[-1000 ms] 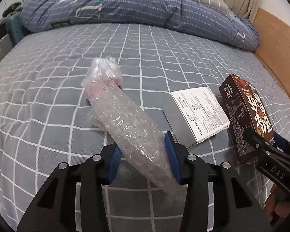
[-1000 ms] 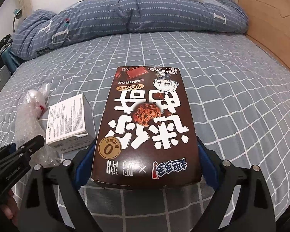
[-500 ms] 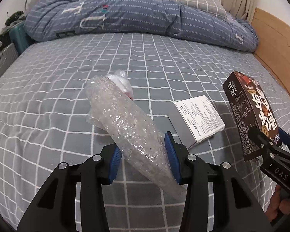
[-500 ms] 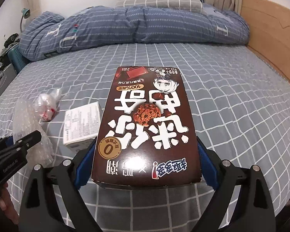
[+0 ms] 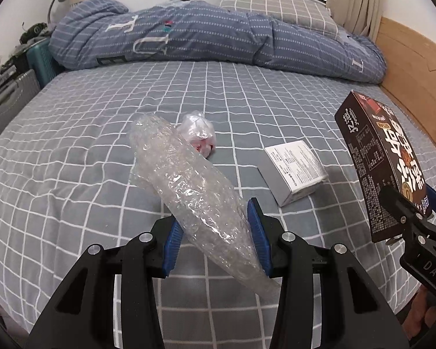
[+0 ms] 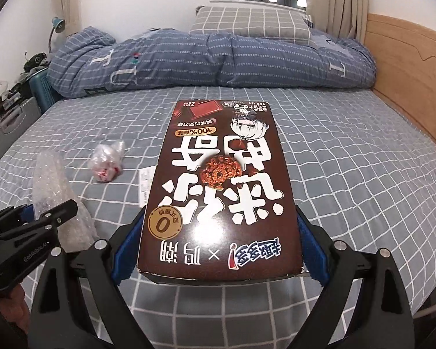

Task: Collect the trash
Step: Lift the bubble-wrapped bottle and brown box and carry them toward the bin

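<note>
Blue pads: the left gripper [image 5: 215, 238] has its padded fingers [image 5: 257, 232] pinching the bubble wrap roll [image 5: 189, 180] low down, so most of it sticks up and forward, clear of the bed.
Brown card: the right gripper [image 6: 218, 250] clamps the chocolate cookie box [image 6: 221, 192] by its two long edges near the end facing the camera, flat face up, likely because that width fits the jaws.
Both loads: lifted off the sheet, held apart from each other.
Left on the bed: a crumpled plastic bag [image 5: 199, 135] and, near it, a white carton [image 5: 295, 171], both probably still to collect.
Open room: the grey checked sheet [image 5: 72, 160] is bare around them.
Edges: folded duvet [image 5: 189, 40] at the far end, wooden bed frame [image 6: 407, 67] on the right.
</note>
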Tool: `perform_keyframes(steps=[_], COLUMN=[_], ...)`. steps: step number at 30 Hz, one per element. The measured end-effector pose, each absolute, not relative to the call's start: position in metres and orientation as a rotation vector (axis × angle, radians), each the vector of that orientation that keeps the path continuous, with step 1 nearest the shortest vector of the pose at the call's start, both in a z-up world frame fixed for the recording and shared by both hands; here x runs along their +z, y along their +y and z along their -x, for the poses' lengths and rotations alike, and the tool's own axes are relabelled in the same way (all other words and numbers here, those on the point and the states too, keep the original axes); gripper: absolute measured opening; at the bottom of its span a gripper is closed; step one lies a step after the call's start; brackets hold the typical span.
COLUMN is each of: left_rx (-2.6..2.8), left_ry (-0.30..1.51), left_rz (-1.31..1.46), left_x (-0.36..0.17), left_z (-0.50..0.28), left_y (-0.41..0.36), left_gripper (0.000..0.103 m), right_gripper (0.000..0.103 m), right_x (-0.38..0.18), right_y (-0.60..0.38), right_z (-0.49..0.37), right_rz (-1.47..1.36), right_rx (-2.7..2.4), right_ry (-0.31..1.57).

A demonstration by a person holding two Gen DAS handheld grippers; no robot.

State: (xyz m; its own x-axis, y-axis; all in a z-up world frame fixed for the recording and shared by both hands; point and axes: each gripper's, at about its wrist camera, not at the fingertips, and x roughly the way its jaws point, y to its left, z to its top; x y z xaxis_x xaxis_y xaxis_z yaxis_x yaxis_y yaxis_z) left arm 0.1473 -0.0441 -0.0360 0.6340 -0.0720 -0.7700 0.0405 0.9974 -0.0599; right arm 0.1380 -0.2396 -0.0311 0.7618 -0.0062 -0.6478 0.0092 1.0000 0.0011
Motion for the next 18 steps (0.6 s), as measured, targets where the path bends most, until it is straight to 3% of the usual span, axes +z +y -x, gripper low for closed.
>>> perform_keyframes(steps=[18], left_rx=[-0.055], left_ry=[0.856], left_rz=[0.028], left_x=[-0.016], left_z=[-0.086], left_y=[-0.033], left_gripper=[0.043], right_gripper=[0.088], right_x=[-0.011], right_y=[-0.224], right_z=[-0.077], right_rz=[-0.025], right_rx=[0.036], right_ry=[0.679])
